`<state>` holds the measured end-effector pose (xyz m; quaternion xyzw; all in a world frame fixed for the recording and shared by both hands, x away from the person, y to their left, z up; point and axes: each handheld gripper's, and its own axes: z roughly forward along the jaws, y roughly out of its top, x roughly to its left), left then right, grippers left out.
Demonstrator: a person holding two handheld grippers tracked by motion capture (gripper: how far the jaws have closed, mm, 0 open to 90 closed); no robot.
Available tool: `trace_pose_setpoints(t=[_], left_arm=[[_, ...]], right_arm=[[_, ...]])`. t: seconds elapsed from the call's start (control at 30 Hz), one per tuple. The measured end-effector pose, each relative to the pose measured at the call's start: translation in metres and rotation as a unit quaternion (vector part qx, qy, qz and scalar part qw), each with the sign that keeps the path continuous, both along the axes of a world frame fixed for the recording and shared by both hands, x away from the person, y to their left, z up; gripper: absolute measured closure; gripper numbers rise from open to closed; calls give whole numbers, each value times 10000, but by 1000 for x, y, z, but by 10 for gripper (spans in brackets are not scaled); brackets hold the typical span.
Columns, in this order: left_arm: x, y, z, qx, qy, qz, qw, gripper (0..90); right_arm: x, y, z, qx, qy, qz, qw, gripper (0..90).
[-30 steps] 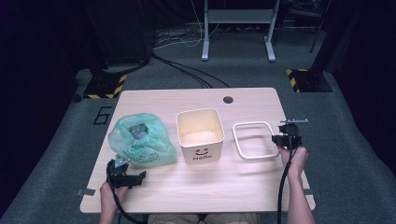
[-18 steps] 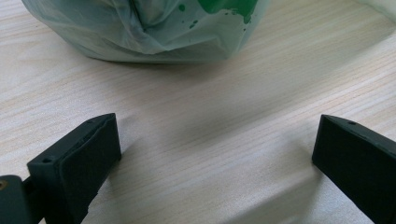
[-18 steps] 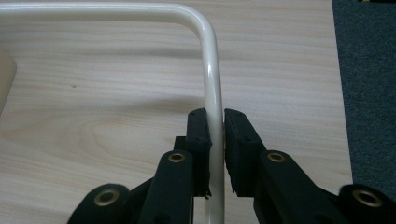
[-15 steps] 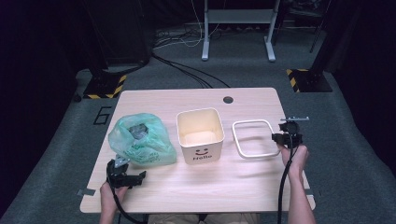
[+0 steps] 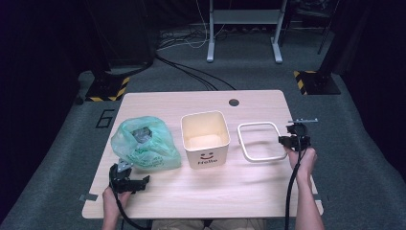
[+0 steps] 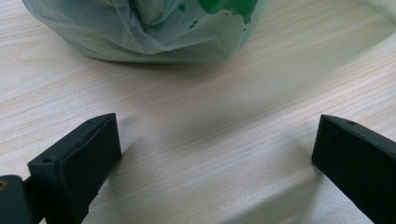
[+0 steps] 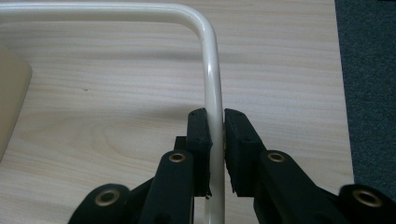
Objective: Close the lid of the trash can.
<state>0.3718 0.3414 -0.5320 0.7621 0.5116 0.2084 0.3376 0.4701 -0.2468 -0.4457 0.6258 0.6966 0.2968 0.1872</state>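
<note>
The right gripper (image 7: 215,140) clamps its fingers on the white frame (image 5: 258,142) lying near the worktop's right edge, so lifting should stay level, while the left gripper (image 6: 210,154) waits open beside the green bag (image 5: 143,143)

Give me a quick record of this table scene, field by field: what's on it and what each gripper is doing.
surface: wooden table
left item: green plastic bag, full
centre item: cream bin, open, smiley on front
right item: white rectangular frame, lying flat
right gripper: fingers shut on the frame's side bar
left gripper: open, nothing between, just short of the bag
</note>
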Motion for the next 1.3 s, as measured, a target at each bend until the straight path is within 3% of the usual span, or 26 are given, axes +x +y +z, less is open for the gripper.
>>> trace_pose_setpoints(t=[1.3], left_arm=[[0,0,0,2,-15,2,10000,14]], right_arm=[[5,11,34,-5,-134,119,9998,808]])
